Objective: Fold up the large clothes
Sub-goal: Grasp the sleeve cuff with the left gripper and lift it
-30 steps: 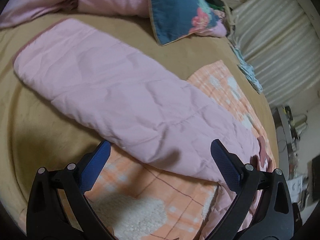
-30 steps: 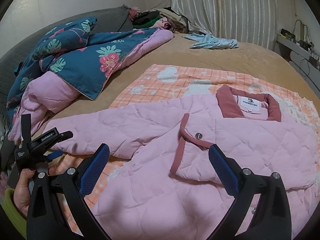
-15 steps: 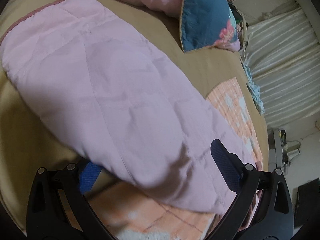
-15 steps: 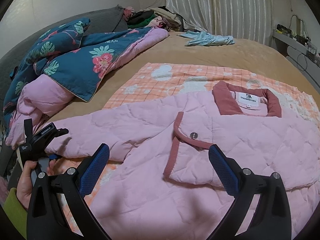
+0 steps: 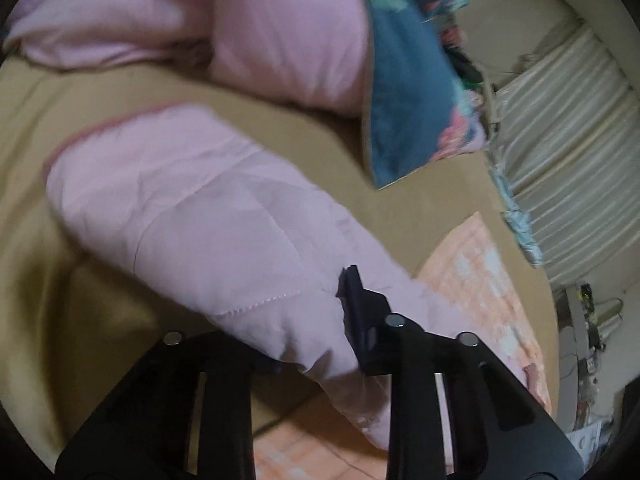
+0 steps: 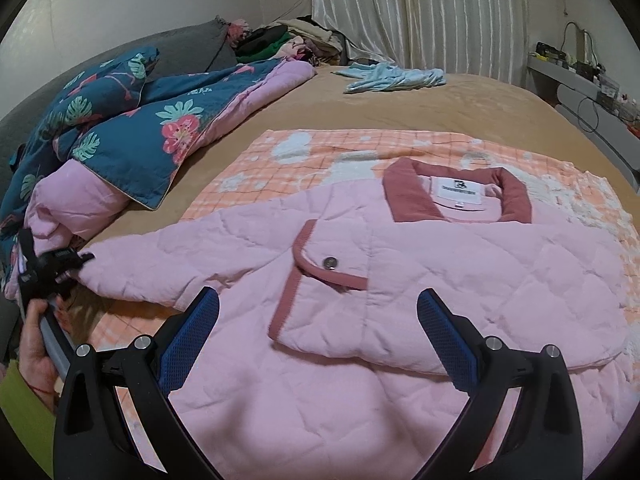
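1. A pink quilted jacket (image 6: pixel 400 280) lies spread flat, front up, on an orange checked blanket (image 6: pixel 320 148) on the bed (image 6: pixel 440 104).
2. Its collar (image 6: pixel 408 192) and front edging are a darker rose; a white label shows inside the neck, and one round button (image 6: pixel 330 262) sits near the turned-back front flap.
3. One sleeve (image 5: pixel 208 216) stretches off the blanket onto the tan sheet, toward the heaped floral quilt (image 6: pixel 132 128).
4. The left gripper (image 5: pixel 320 312) has its jaws closing on that sleeve, with pink fabric bunched between them; in the right wrist view it (image 6: pixel 64 268) sits at the sleeve's end, held by a hand (image 6: pixel 36 356) in a green cuff.
5. The right gripper (image 6: pixel 318 340) hovers over the jacket's lower front with its jaws wide apart and nothing between them.
6. A second ago the left jaws stood wide apart with the sleeve lying flat ahead of them; now they have come together on the cloth, and the sleeve is gathered and slightly raised at the grip.
7. The right gripper's view has shifted closer over the jacket, its jaws unchanged.
8. A light blue garment (image 6: pixel 392 78) lies near the curtain (image 6: pixel 420 12).
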A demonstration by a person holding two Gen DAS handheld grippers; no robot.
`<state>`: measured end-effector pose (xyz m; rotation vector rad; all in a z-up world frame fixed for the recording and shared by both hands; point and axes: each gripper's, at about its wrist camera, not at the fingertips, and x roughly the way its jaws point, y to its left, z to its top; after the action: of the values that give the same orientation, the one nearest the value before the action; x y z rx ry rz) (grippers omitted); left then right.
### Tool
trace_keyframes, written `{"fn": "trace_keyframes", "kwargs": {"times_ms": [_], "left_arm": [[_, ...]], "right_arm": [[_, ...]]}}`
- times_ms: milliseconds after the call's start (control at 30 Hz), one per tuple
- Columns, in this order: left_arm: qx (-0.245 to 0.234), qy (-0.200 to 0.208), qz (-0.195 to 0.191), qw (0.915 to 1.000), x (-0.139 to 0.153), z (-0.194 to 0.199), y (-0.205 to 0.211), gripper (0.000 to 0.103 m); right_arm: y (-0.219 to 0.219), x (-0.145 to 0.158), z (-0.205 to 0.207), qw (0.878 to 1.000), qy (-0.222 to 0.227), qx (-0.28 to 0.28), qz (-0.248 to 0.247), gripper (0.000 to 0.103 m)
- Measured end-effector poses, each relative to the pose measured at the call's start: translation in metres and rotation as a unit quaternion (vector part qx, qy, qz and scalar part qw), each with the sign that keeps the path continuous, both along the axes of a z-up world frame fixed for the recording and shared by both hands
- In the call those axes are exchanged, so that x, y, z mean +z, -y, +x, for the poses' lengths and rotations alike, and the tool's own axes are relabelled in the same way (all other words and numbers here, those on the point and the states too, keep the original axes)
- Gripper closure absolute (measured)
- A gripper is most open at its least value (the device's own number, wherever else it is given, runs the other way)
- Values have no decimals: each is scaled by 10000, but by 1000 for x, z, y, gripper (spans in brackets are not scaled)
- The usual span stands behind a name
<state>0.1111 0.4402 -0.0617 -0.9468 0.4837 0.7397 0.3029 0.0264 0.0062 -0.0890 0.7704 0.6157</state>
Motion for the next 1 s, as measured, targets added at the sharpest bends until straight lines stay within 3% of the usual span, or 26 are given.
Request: {"fn": "trace_keyframes", "kwargs": {"times_ms": [167,500,800,1000], "left_arm": [[-245,531,431,9974,51,8,26,89],[-1107,868,1129,9836,126,60,98,90],[-2136,826,1792,9568,167,110,196,90],[-2682,701,2128,9369,172,141,248,92]], "right_arm": [[23,9,-1,9999,3,-103,66,5],[94,39,-1,9975,164,-535,435,5],[158,46,2,9929,106,-951,708,4],[193,44,4,9904,74,-1123,808,4]]}}
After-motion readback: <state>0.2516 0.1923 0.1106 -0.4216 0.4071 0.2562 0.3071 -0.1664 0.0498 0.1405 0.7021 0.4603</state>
